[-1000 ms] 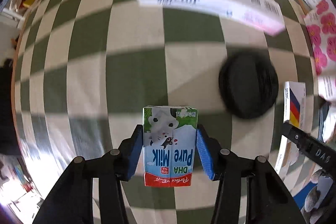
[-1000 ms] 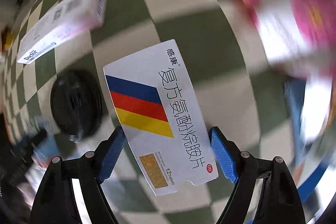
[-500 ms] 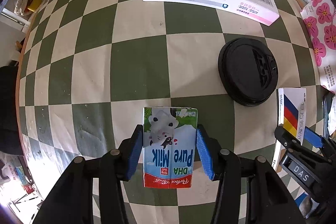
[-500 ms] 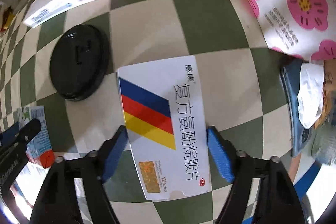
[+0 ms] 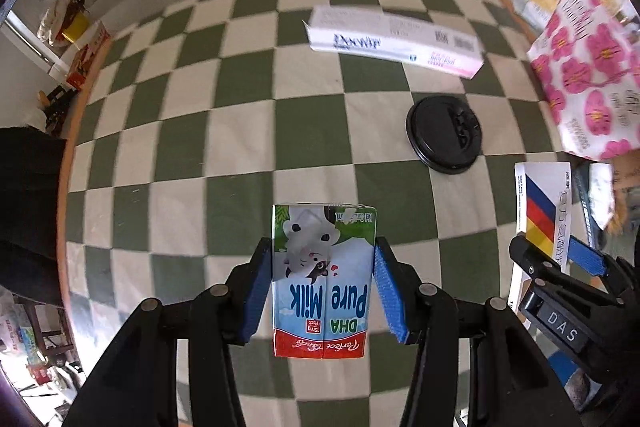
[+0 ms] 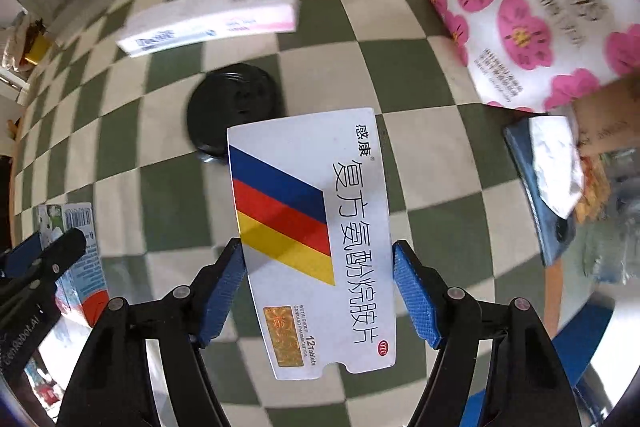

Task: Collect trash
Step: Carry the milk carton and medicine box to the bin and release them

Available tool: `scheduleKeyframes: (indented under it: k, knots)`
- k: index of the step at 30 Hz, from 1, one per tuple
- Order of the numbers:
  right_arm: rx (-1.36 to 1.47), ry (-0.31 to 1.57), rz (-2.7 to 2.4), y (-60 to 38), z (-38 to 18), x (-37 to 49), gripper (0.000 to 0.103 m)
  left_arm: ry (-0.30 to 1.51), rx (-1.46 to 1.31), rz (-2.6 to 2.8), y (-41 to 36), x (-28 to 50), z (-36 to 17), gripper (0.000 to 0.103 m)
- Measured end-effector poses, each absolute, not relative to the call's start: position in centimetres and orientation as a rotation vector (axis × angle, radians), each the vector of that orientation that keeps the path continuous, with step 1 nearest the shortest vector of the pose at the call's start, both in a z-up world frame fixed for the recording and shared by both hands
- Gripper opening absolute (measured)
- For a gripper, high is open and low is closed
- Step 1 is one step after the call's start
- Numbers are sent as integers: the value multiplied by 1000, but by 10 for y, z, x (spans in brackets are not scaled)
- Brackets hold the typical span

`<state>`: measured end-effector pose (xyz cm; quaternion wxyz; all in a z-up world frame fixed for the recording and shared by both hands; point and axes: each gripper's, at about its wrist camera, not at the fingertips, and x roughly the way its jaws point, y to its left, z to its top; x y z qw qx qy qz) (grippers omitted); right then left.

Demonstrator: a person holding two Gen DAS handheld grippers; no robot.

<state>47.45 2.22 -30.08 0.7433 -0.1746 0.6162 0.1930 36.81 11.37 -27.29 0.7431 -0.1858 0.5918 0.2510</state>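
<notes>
My left gripper (image 5: 322,269) is shut on a small milk carton (image 5: 323,275) printed "DHA Pure Milk", held above the green-and-cream checked table. My right gripper (image 6: 318,269) is shut on a flat white medicine box (image 6: 316,239) with blue, red and yellow stripes. The medicine box (image 5: 546,215) and right gripper also show at the right of the left wrist view. The milk carton (image 6: 76,251) shows at the left of the right wrist view. A black cup lid (image 5: 444,135) and a long white toothpaste box (image 5: 394,41) lie on the table ahead.
A white bag with pink flowers (image 5: 588,79) stands at the right, also in the right wrist view (image 6: 532,3). A dark phone with a white tissue on it (image 6: 548,183) lies right of the medicine box. The table's wooden edge (image 5: 76,115) runs along the left.
Both grippers have lifted and tilted up, so the far table edge and room come into view. Each still holds its item. The lid and toothpaste box stay on the table.
</notes>
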Motion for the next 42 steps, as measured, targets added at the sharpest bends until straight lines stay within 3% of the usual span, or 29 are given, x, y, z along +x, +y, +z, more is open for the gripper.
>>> scheduleKeyframes:
  k: [5, 12, 18, 22, 30, 37, 42]
  knots:
    - [-332, 1281, 449, 2, -277, 446, 75, 1195, -411, 532, 129, 298, -241, 46]
    - [-254, 1191, 463, -31, -228, 325, 75, 1127, -441, 462, 113, 175, -214, 46]
    - [-199, 1194, 483, -54, -219, 215, 75, 1163, -471, 430, 102, 98, -223, 46]
    - [-188, 1292, 510, -69, -244, 161, 75, 1253, -553, 428, 97, 57, -264, 46]
    - [-151, 1560, 506, -109, -375, 110, 75, 1409, -779, 456, 90, 10, -412, 46]
    - [-118, 1809, 461, -139, -581, 85, 76, 1510, -1100, 432, 79, -17, -610, 46]
    - [-113, 1898, 453, -142, -694, 74, 75, 1538, -1173, 392, 70, -28, -702, 47]
